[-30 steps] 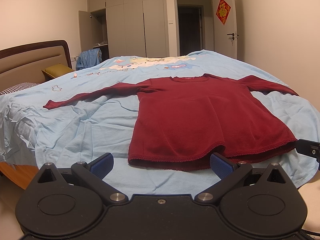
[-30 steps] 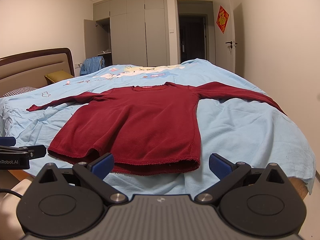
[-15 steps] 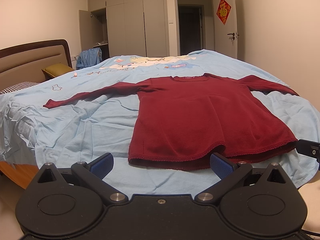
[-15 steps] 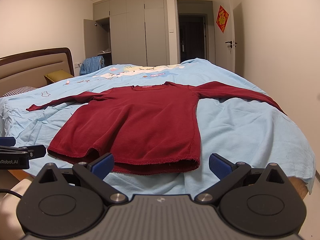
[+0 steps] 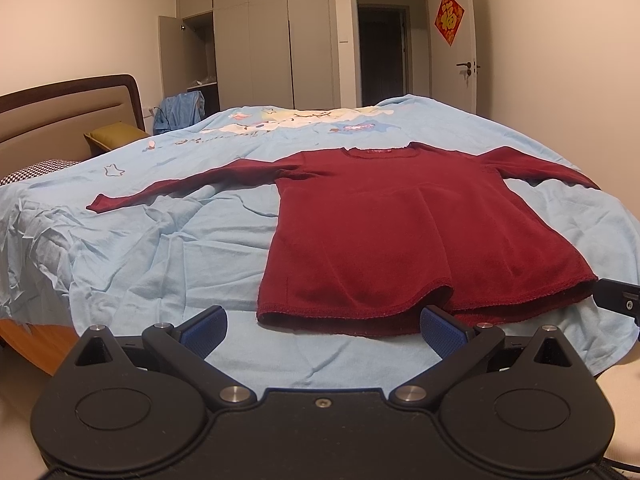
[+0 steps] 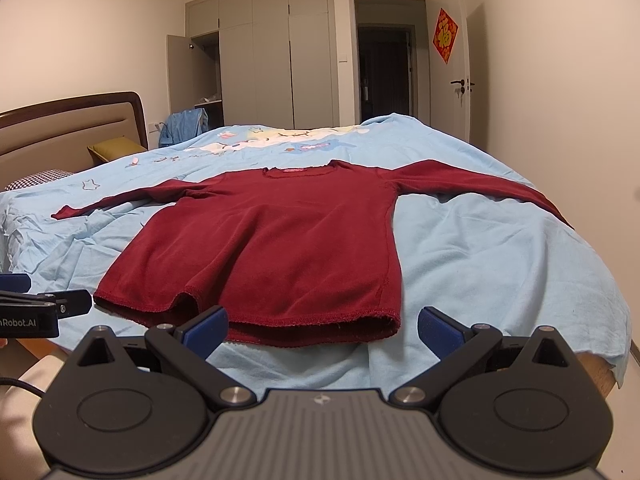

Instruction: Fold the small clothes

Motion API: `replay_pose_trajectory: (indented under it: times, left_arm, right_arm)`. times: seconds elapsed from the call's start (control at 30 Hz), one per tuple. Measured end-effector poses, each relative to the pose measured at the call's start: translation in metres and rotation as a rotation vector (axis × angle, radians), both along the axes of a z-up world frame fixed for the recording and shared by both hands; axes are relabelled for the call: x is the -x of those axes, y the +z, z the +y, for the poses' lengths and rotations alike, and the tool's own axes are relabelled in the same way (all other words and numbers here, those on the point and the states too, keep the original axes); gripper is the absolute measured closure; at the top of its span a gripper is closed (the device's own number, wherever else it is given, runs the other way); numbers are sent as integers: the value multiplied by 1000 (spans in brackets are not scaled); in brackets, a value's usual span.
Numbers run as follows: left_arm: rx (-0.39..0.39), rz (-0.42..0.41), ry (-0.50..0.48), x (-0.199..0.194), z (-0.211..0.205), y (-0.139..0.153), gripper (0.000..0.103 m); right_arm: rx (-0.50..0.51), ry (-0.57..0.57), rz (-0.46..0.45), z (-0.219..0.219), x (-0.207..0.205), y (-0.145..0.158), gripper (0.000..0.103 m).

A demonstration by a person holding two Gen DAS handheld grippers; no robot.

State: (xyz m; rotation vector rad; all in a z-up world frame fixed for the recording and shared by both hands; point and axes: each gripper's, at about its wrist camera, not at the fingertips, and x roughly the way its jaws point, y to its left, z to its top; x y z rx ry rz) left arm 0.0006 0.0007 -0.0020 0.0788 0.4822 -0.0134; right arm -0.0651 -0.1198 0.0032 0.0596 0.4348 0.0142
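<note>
Both claws stand wide apart and hold nothing: the left gripper (image 5: 322,330) hangs just short of the hem at its left half, the right gripper (image 6: 322,330) just short of the hem's right corner. A dark red long-sleeved top (image 5: 404,232) lies face up and flat on the light blue bedsheet (image 5: 168,264), neck at 12 o'clock, hem at 6, sleeves stretched out toward 9 and 3 o'clock. Folding has not begun, by the look of it. A good start would be to pinch only the top's cloth, not the sheet beneath, since the sheet is rumpled toward 9 o'clock and could bunch into the grip. Nothing lies on the top itself. A yellow pillow (image 5: 116,136) by the headboard (image 5: 60,112) and the wardrobe (image 6: 276,56) at 12 o'clock stand well clear.
</note>
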Motion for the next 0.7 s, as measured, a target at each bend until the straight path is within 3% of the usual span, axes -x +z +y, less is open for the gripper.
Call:
replay_pose_trajectory:
  times: [0.17,0.33,0.7]
  left_arm:
    - [4,7,-4,-3,1,0,1]
    - [-6,25,-6,-11,1,3,1]
    - [-45,14,31,-60,3,23,1]
  right_arm:
    - [-11,16,16,-2,2,1,0]
    - [-38,58,89,-4,-17,-4,0]
    - [18,36,121,-8,-45,3,0]
